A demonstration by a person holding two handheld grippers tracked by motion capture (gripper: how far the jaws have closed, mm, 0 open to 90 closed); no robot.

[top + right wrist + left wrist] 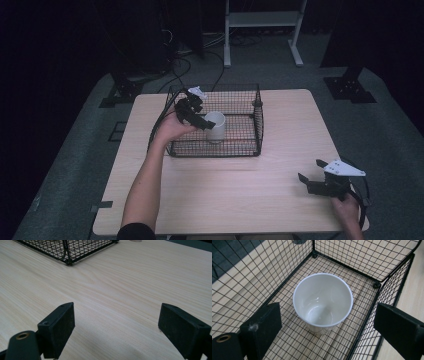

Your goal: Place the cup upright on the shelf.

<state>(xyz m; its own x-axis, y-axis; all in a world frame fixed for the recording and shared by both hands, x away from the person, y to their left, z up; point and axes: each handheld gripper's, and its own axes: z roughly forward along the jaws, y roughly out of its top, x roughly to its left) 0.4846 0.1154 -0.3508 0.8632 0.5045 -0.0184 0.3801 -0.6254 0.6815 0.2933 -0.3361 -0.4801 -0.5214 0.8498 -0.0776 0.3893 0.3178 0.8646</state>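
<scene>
At the left, the left gripper [202, 119] hangs over the wire basket [258, 117], which sits toward the far edge of the table [225, 195]; its jaws stand wide and grip nothing. The white cup [322, 302] stands upright and empty on the basket floor, near the basket's left wall and front edge, below and ahead of those jaws and apart from both pads, its axis vertical. This hand is plainly the nearer one. Far right, by the table's near right corner, the right gripper [311, 176] rests with its jaws spread wide over bare wood, well apart from the cup
</scene>
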